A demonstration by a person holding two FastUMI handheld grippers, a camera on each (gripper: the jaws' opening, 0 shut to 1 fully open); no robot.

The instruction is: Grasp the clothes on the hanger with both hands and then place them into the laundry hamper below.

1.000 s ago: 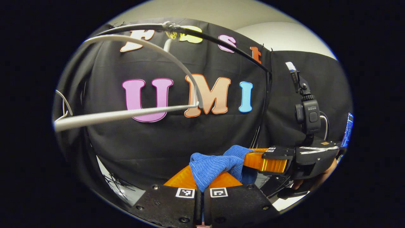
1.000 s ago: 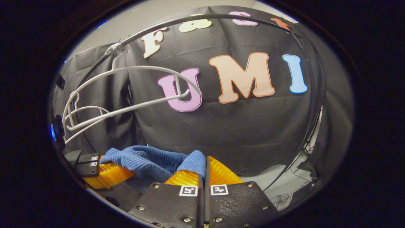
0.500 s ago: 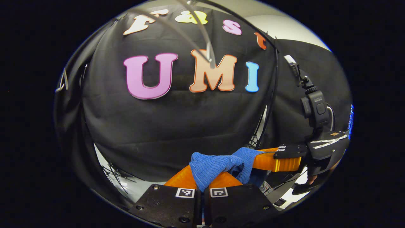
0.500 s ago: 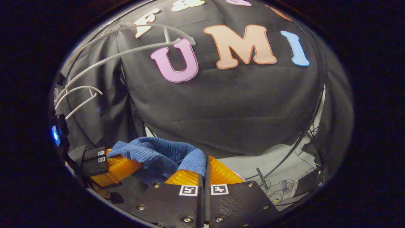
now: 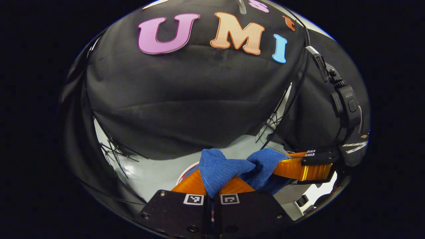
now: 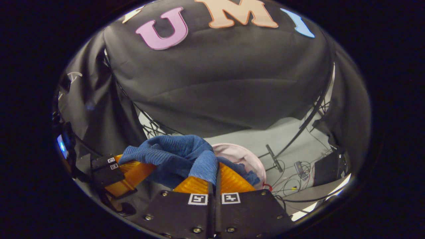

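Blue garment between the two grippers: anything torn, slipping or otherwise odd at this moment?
Nothing stands out. The blue garment is bunched, with no tear showing, pinched by the right gripper and the left gripper, above the pale hamper on the floor.

Dim, even light; sharp centre, heavy fisheye bending and darkening toward the edges.

open air above pink hamper (image 6: 244, 156), cables (image 6: 292, 181) on floor beside
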